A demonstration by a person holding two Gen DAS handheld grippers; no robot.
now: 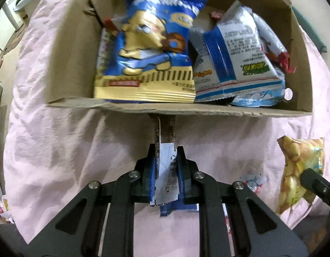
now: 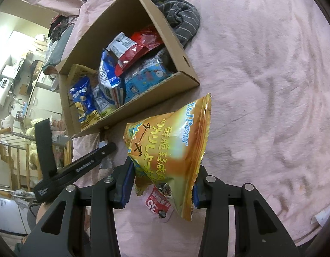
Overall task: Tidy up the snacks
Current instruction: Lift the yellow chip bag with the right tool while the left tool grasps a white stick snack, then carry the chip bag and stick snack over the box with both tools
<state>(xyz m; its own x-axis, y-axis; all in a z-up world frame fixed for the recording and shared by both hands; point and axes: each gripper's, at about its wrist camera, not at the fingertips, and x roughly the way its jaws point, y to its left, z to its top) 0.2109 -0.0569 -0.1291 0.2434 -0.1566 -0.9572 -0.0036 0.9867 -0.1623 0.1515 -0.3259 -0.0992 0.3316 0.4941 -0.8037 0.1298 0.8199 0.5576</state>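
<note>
left wrist view: the left tongs (image 1: 166, 150) are closed tight on a slim snack wrapper (image 1: 167, 171), white and brown, which runs forward to the near wall of the cardboard box (image 1: 175, 108). the box sits on a pink bedsheet (image 1: 57, 139) and holds a blue and yellow bag (image 1: 147, 53) beside a white and blue bag (image 1: 235, 53).

right wrist view: the right tongs (image 2: 162, 184) stand partly open and clamp a big orange snack bag (image 2: 171, 147) across its lower end. the bag is just beside the box (image 2: 186, 72), outside it. a striped grey cloth (image 2: 182, 19) lies behind the box.
</note>
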